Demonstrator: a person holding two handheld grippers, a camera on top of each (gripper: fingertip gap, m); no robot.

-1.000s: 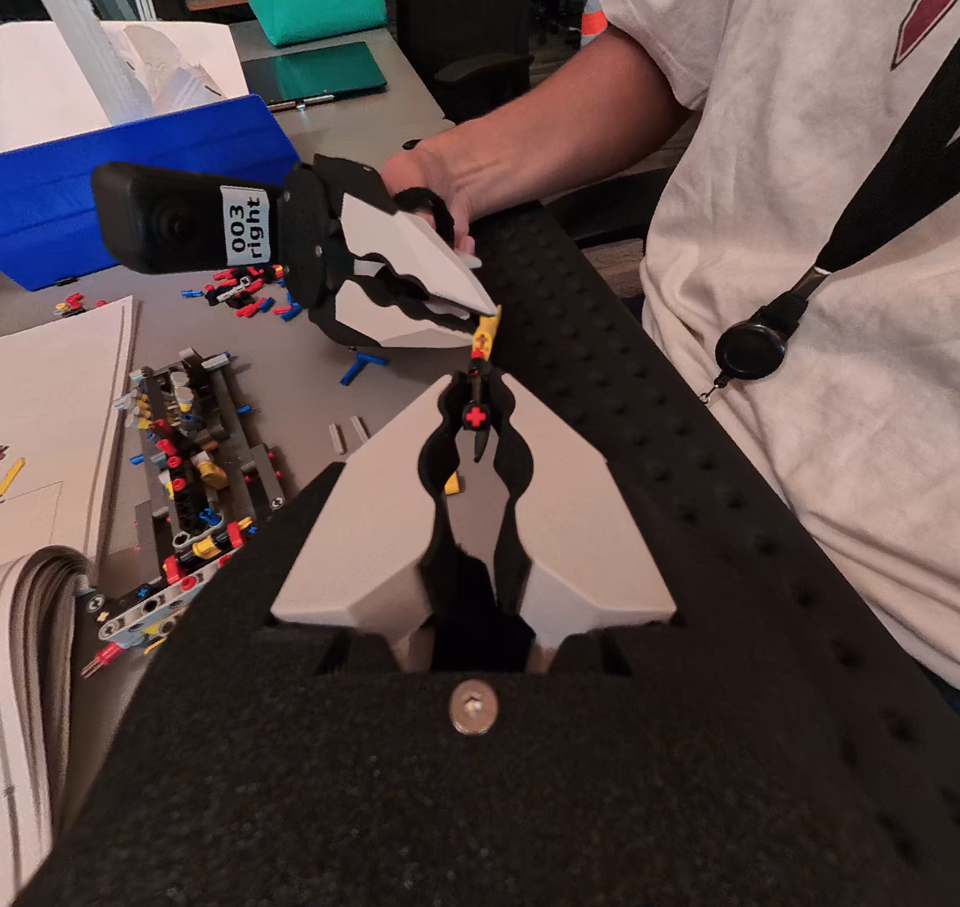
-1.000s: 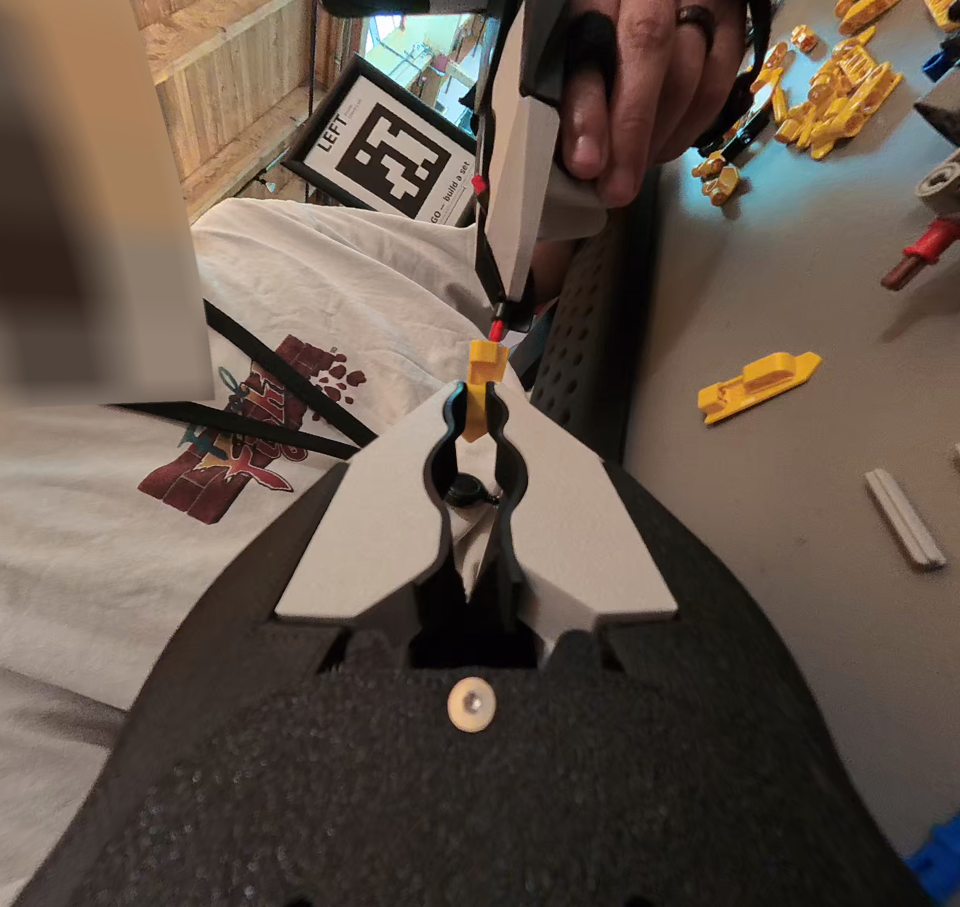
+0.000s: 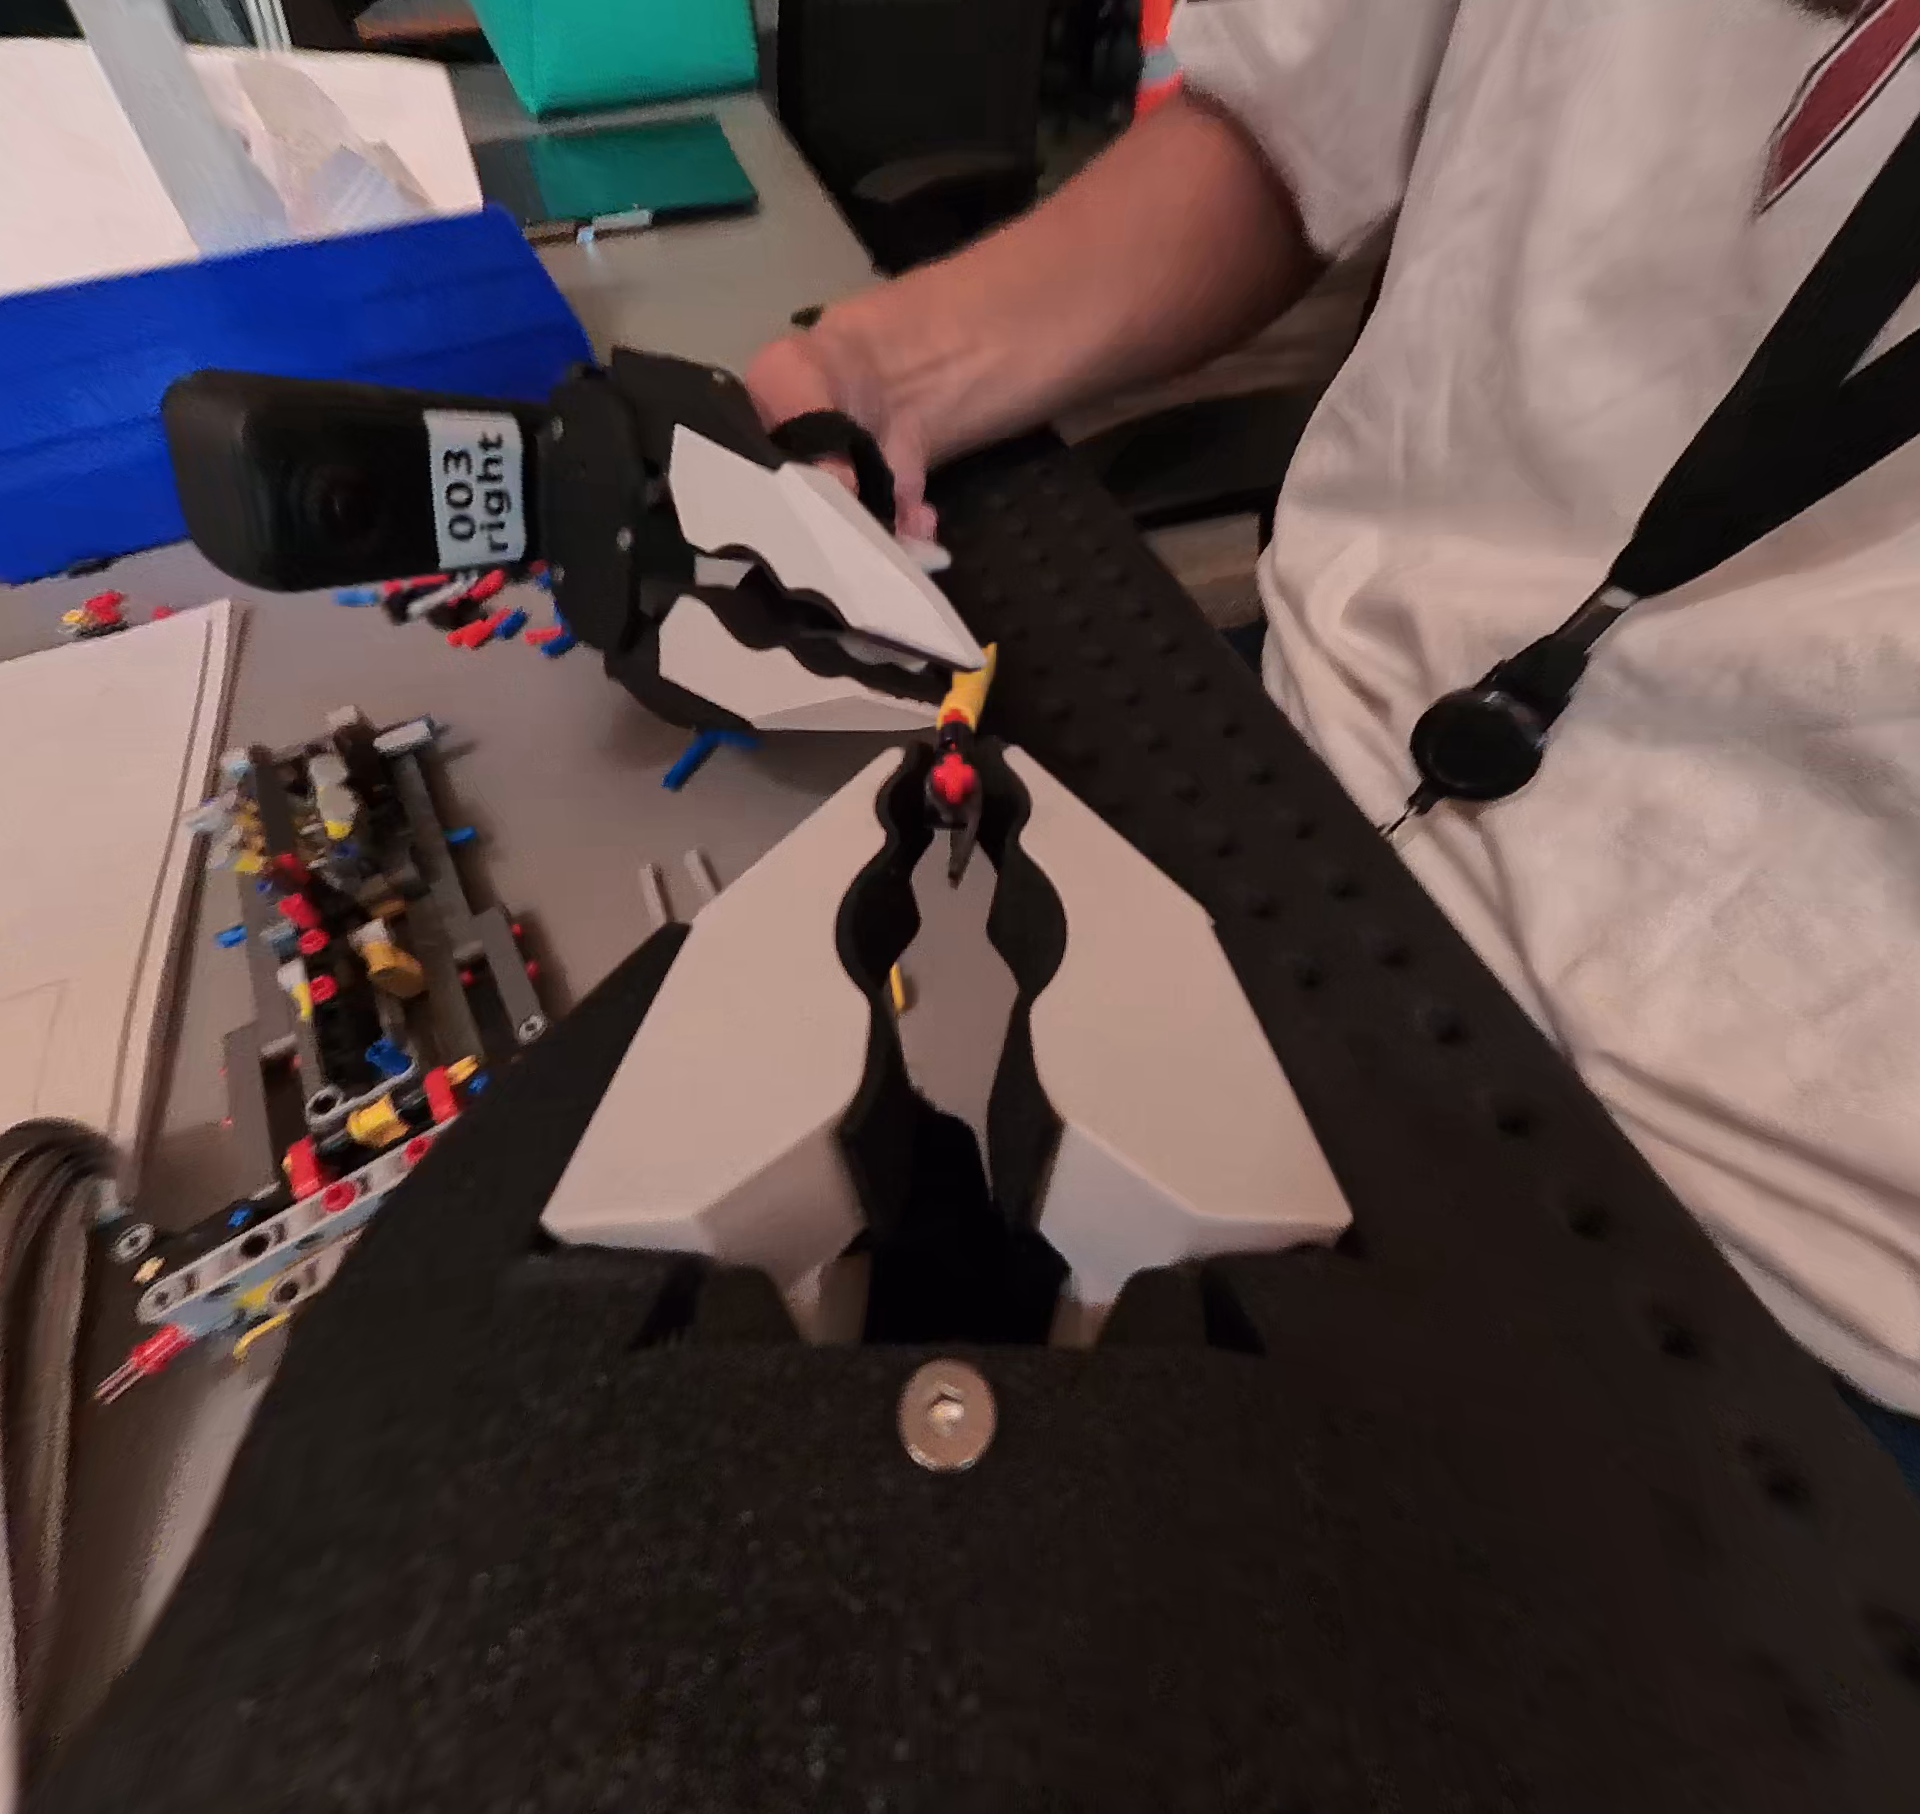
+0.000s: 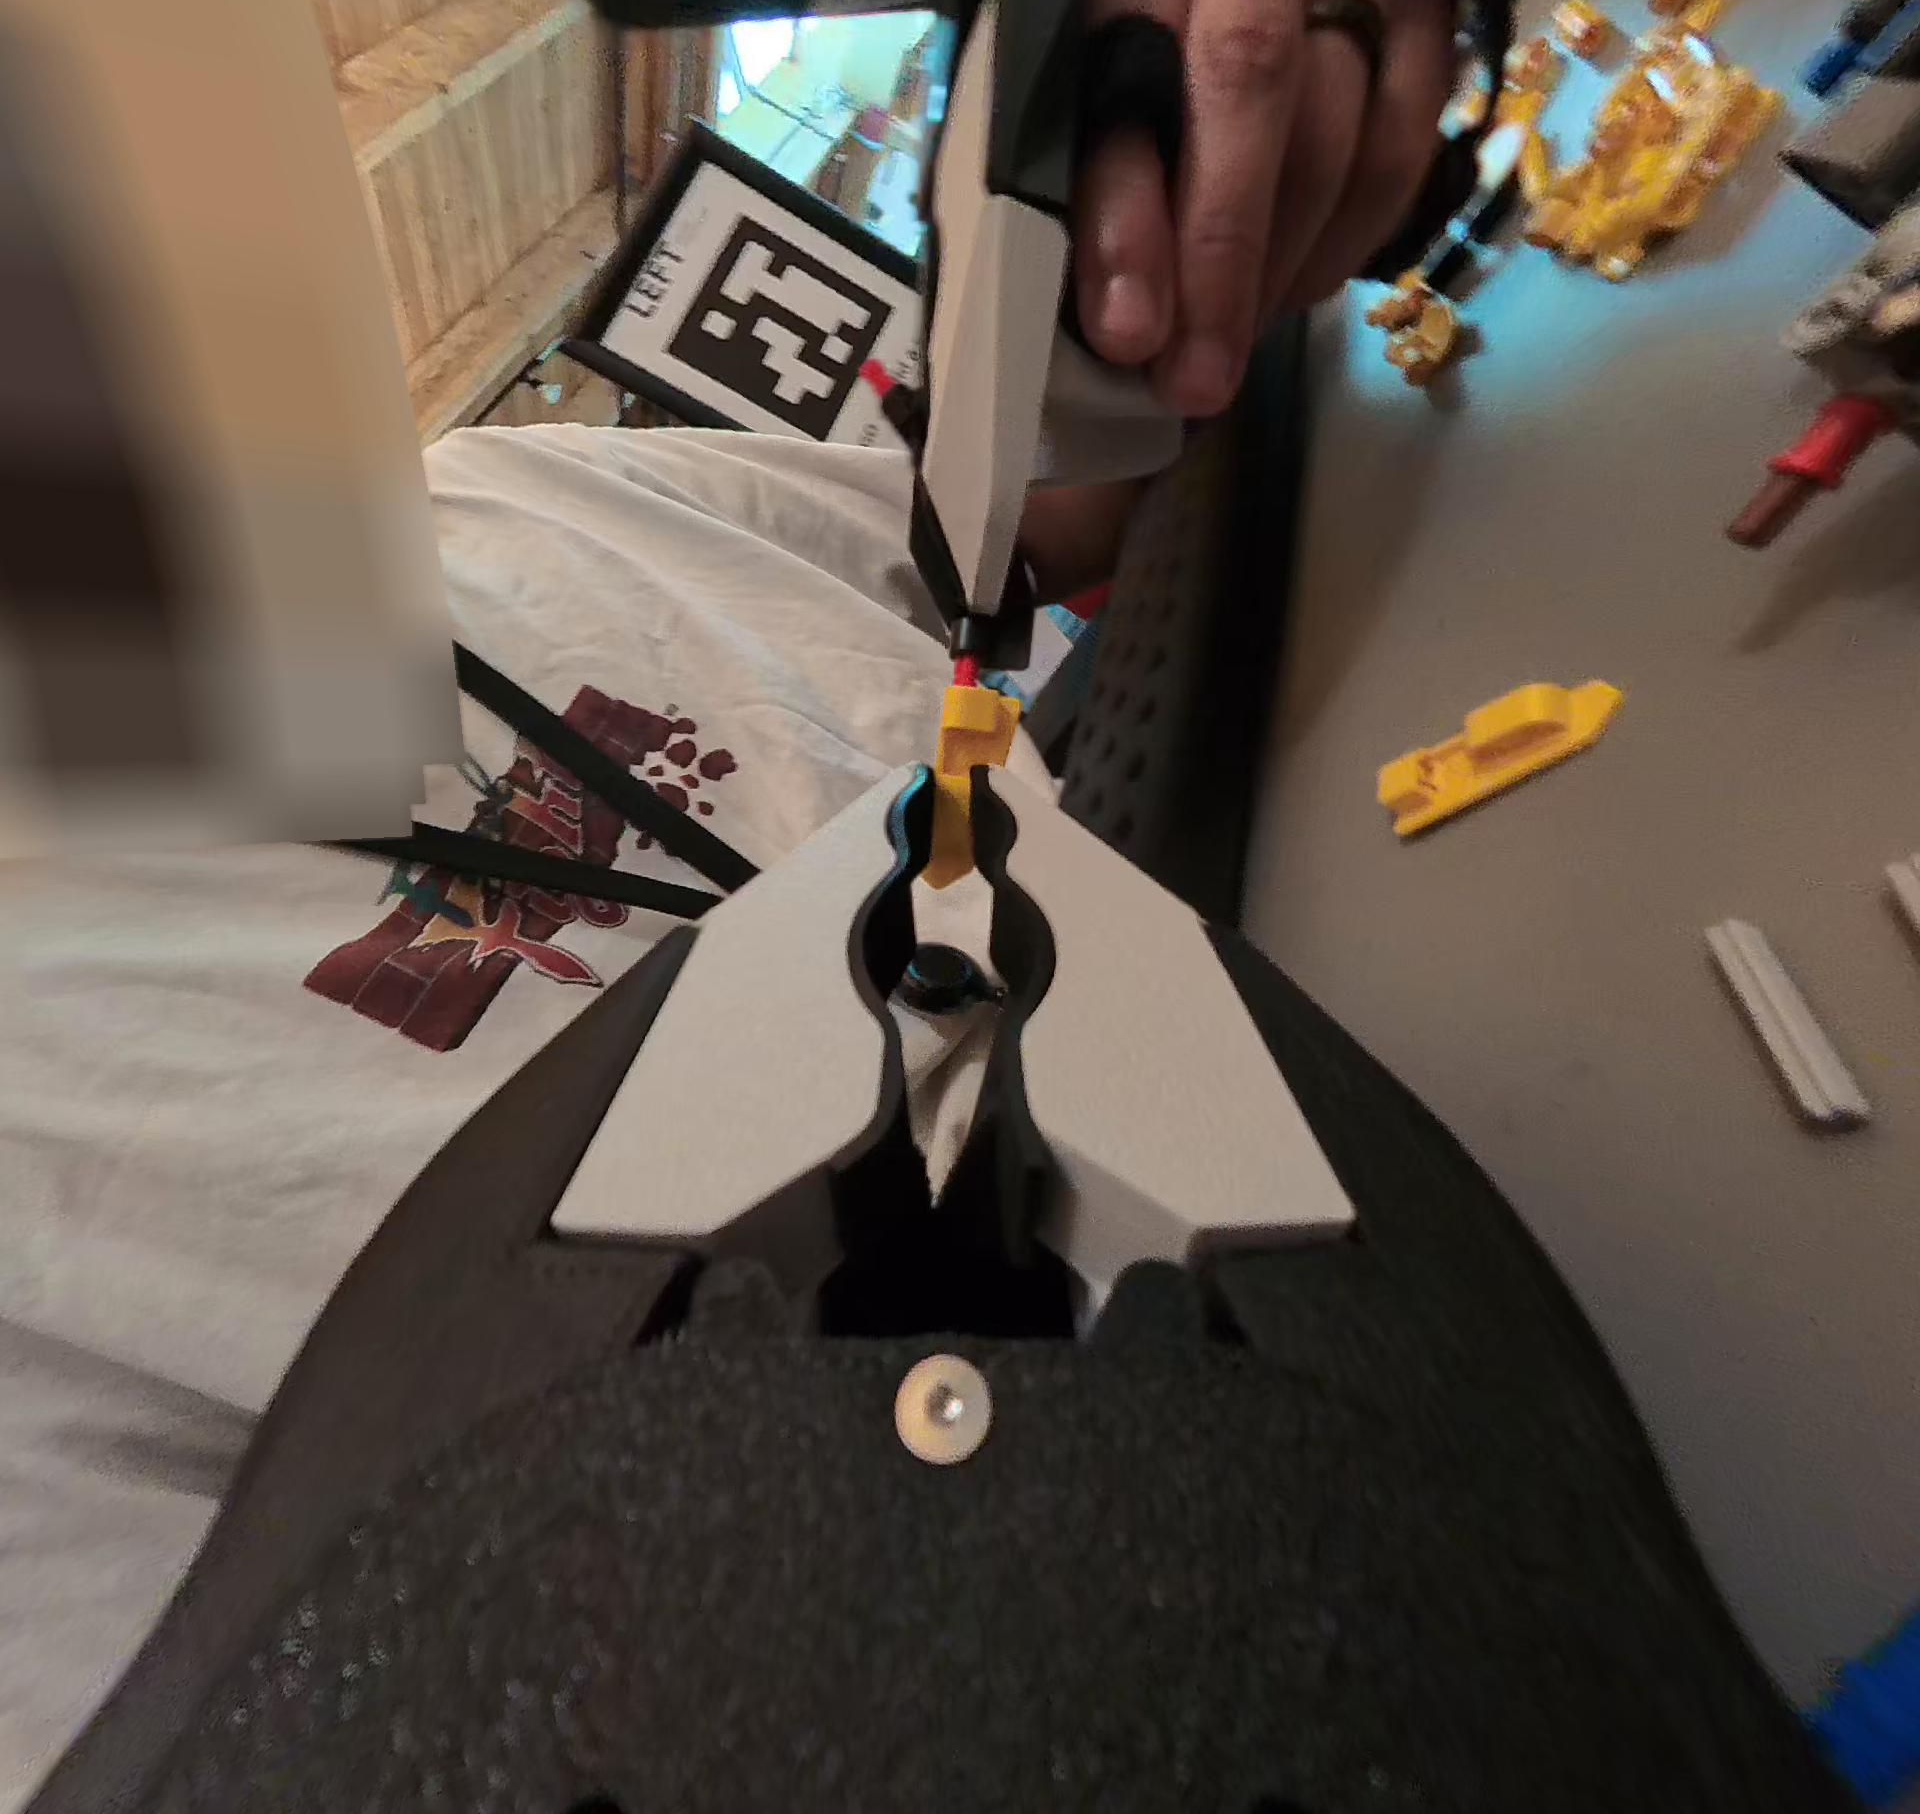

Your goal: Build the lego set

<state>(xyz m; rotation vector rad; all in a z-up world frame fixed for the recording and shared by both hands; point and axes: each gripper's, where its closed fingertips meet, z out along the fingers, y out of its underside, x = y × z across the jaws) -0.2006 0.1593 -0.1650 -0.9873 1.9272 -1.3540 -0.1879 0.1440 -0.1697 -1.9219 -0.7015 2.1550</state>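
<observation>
- My right gripper (image 4: 951,808) has its jaws closed on a small yellow plastic Lego connector (image 4: 961,777), pinched at the very tips with its upper end standing free above them.
- My left gripper (image 3: 951,777) has its jaws clamped on a short black piece with a red cross-shaped axle end (image 3: 951,779); in the right wrist view the red tip (image 4: 966,668) points down at the top of the yellow connector and appears to be touching it or just short of it; I cannot tell whether it has entered a hole.
- Both pieces are held in the air over the perforated black foam strip (image 3: 1299,933) at the counter's edge, close to the person's white shirt (image 3: 1662,829).
- I judge the step in hand to be mating the red axle end into the yellow connector; to do it well I would keep both grips tight, line the cross up with the hole before pushing, and press straight along the axle, since a thin tip hold lets the part twist.
- Farther out on the grey counter (image 3: 623,808) lies the long partly built grey and black Lego frame (image 3: 343,964); a loose yellow panel piece (image 4: 1496,751) and a heap of yellow pieces (image 4: 1652,143) lie apart on the other side.
</observation>
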